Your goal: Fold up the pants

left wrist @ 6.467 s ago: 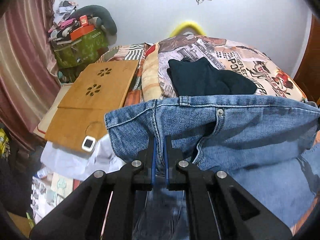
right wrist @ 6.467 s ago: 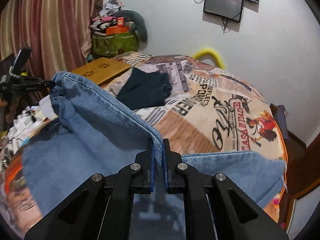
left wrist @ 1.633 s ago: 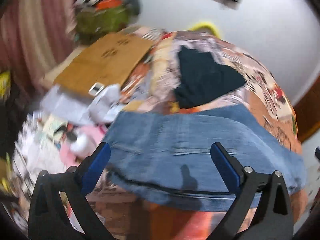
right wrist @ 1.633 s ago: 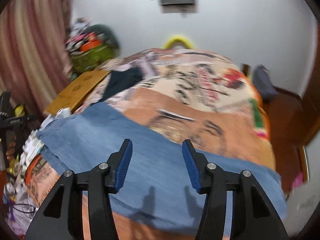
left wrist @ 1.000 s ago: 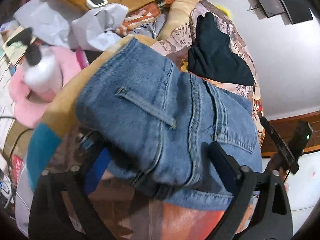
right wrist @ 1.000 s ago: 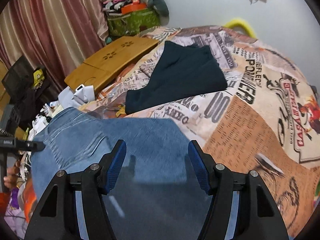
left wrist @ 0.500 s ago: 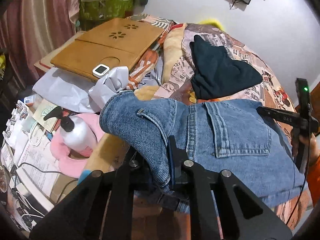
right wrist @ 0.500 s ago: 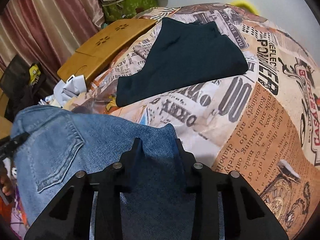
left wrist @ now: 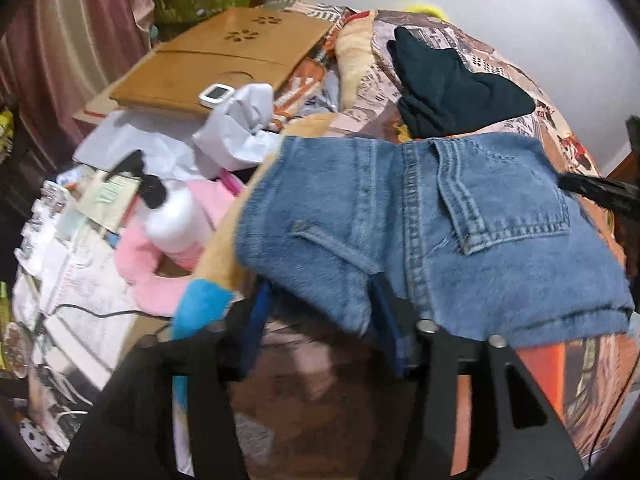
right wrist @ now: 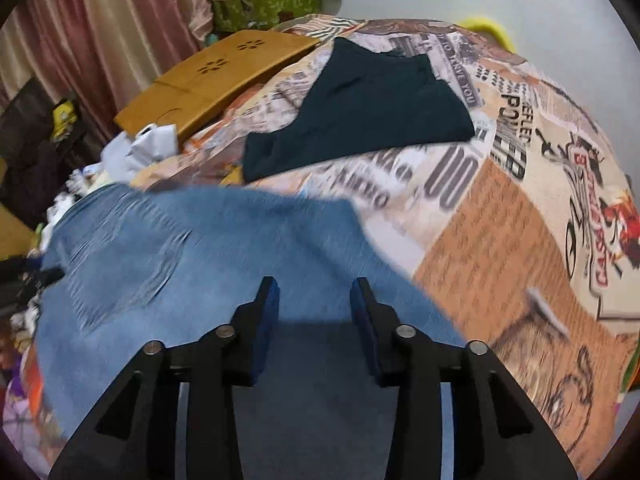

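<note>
You are working over a bed whose cover (right wrist: 500, 240) is printed like old newspaper and posters, in tan, orange and cream. Words on it read "POWER", "YOU" and a red "CASAPALCA"-like sign near a cowboy figure; the rest is too warped to read. A white wall rises at the far side, with a dark screen and its cables high up, and pink-brown curtains (right wrist: 100, 40) hang at the far left. A green patterned bag (right wrist: 264, 4) stacked with clutter stands in the far left corner.

A wooden lap tray (left wrist: 224, 60) with flower cut-outs lies left of the bed, a small white device (left wrist: 216, 94) on its near edge. Nearer you on that side are crumpled white paper, a white pump bottle (left wrist: 176, 216) on something pink, and printed sheets with a black cable.

The folded jeans (left wrist: 440, 232) lie on the near part of the bed, back pocket up, just near of a dark green garment (right wrist: 360, 120).

Your left gripper (left wrist: 320, 320) has just been opening; its pads stand apart with the near left corner of the denim between them, not pinched. Your right gripper (right wrist: 314, 312) has also just been opening; it is narrowly parted above the denim and grips nothing.
</note>
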`<state>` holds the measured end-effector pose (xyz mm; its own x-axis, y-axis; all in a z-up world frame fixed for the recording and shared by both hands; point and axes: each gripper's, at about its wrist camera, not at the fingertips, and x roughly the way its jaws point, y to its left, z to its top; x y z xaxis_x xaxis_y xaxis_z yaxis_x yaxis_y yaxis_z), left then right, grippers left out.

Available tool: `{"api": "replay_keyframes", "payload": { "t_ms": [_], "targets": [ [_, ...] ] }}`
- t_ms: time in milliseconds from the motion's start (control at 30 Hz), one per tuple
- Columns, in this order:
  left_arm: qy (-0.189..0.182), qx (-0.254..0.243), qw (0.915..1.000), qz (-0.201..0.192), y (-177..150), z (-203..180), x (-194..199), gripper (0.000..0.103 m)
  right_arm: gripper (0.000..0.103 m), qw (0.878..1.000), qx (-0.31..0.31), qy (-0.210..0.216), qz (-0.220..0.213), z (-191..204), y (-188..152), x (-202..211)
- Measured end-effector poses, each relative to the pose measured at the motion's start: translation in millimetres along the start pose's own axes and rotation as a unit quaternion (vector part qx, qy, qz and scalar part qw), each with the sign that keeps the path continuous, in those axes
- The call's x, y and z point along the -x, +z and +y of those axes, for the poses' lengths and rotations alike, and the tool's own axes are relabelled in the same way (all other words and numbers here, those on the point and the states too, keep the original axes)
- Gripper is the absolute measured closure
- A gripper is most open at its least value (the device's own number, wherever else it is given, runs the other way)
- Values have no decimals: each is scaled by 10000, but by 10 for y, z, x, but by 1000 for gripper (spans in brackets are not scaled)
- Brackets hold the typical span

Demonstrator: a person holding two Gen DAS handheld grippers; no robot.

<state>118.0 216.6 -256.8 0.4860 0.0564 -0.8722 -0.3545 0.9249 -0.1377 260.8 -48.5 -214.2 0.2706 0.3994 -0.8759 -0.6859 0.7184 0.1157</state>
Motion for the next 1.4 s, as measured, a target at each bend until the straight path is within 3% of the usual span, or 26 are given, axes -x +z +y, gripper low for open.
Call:
{"api": "replay_keyframes", "payload": {
  "t_ms": [100, 233, 333, 567, 633, 700, 800, 867, 933, 1067, 1133, 1300, 1400],
  "targets": [
    [74, 25, 9999, -73, -22, 70, 113, 36, 63, 10000, 10, 42, 29, 41, -243, 132],
    [287, -47, 9994, -192, 5, 42, 241, 36, 43, 9995, -179, -199, -174, 28, -565, 348],
    [394, -335, 9982, -317, 49, -78, 337, 31, 40, 9985, -474, -65, -279, -21, -777, 478],
    [-23, -493, 9971, -577, 352, -372, 470, 14, 37, 9940, -1005, 114, -427, -112, -1239, 723],
    [-69, -561, 9972, -495, 438, -455, 365, 13, 36, 9919, -1178, 221, -419, -162, -1357, 783],
    [114, -627, 9974, -331, 485, -497, 193, 13, 35, 9899, -1328, 405, -285, -252, -1461, 834],
    [391, -729, 9964, 182, 423, -482, -171, 13, 35, 9896, -1393, 91, -351, -373, -1581, 983],
    [328, -749, 9957, 442, 306, -443, -331, 12, 35, 9839, -1642, -224, -673, -557, -1653, 1119],
    [185, -552, 9977, 349, 221, -358, -323, 12, 35, 9751, -2038, -372, -795, -765, -1731, 1166],
    [219, -516, 9976, 415, 170, -301, -207, 10, 35, 9554, -2760, -890, -566, -1212, -1972, 1053],
    [281, -658, 9966, 401, 158, -327, -105, 10, 35, 9466, -3107, -774, -385, -1345, -2157, 985],
    [275, -995, 9944, 220, 192, -530, 198, 11, 35, 9425, -3182, -569, -851, -1377, -2397, 1220],
    [171, -1213, 9924, 117, 266, -833, 307, 10, 35, 9261, -3510, -677, -1206, -1496, -2587, 1433]
  ]
}}
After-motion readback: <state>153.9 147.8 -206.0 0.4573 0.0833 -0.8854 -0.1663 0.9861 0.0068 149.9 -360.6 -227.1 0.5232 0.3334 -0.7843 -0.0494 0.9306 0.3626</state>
